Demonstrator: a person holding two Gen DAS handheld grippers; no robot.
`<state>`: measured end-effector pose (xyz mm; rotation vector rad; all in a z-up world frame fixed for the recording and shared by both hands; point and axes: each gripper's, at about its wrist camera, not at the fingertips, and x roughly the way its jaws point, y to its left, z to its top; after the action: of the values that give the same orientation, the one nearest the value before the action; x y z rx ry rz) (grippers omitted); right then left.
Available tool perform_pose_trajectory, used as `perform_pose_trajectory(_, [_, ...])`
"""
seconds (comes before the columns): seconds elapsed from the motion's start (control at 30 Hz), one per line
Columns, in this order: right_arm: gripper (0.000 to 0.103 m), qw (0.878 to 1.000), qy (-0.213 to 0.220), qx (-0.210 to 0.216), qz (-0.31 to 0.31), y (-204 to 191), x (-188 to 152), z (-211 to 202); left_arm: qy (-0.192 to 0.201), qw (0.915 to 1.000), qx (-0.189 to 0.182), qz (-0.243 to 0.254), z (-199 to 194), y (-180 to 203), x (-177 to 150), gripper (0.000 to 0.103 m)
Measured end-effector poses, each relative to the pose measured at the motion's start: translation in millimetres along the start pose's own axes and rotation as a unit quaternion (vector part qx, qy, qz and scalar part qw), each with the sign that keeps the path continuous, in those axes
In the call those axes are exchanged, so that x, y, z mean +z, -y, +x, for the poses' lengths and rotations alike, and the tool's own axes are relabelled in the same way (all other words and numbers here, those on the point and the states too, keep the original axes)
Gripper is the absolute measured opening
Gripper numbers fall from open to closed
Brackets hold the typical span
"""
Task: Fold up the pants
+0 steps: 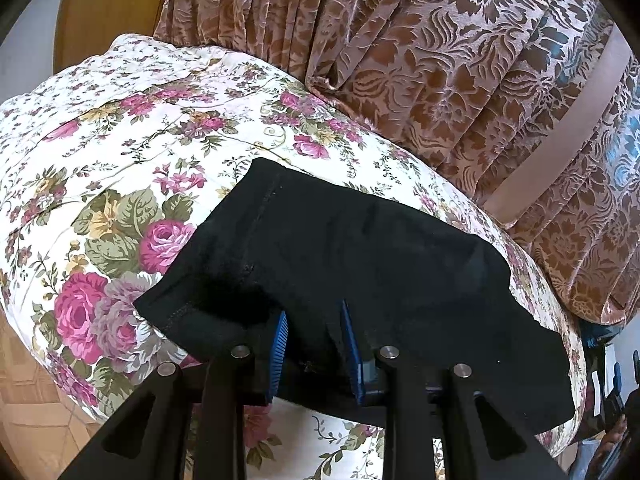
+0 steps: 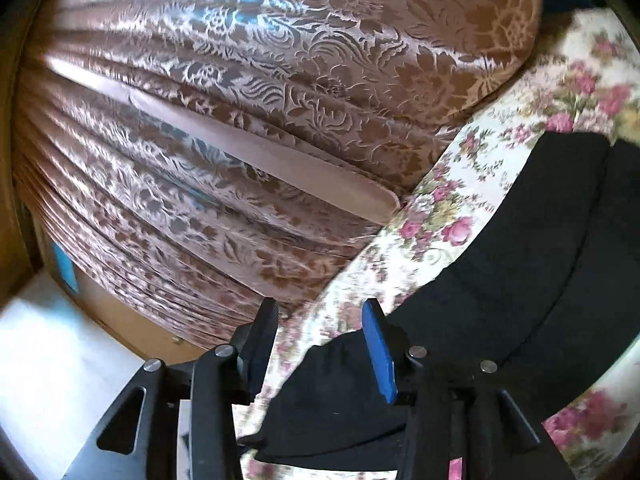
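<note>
My left gripper (image 1: 314,344) is clamped on the near edge of the black pants (image 1: 360,248), already a compact fold on the flowered bedspread (image 1: 120,128), my right gripper (image 2: 320,344) gapes over their 5 o'clock end, so I judge smoothing remains, brown curtain (image 1: 460,60) at 12 o'clock.

The pants (image 1: 360,264) lie on the bedspread (image 1: 120,140), curtain (image 1: 440,60) behind.
</note>
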<state>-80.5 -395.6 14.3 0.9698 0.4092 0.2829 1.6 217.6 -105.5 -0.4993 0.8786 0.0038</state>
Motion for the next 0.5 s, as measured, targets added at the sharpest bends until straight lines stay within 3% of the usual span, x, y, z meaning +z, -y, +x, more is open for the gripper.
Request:
perform_pose_trajectory(0.07, [0.043,1.000,-0.010,0.016,0.011,4.0,0.2,0.1,-0.001,1.0000,0.000,0.000,0.9,-1.1,0.0,0.026])
perform_pose_trajectory(0.13, [0.031,1.000,-0.017,0.008,-0.002,2.4,-0.7,0.9,-0.002,1.0000,0.000,0.001,1.7,-1.6,0.0,0.026])
perform_pose_trajectory(0.23, [0.021,1.000,-0.018,0.006,-0.018,1.8,-3.7,-0.8,-0.002,1.0000,-0.001,0.001,1.8,-2.0,-0.2,0.026])
perform_pose_trajectory(0.37, [0.020,1.000,-0.011,-0.003,-0.013,5.6,-3.6,-2.8,-0.001,1.0000,0.001,0.004,1.8,-1.9,-0.5,0.026])
perform_pose_trajectory(0.43, [0.048,0.998,-0.008,-0.055,-0.016,9.3,-2.3,-1.8,-0.004,1.0000,0.007,0.006,2.9,-2.7,-0.9,0.026])
perform_pose_trajectory(0.5, [0.048,0.991,-0.034,-0.126,-0.027,20.6,-0.4,3.7,-0.003,1.0000,0.007,0.005,2.8,-4.5,-1.9,0.026])
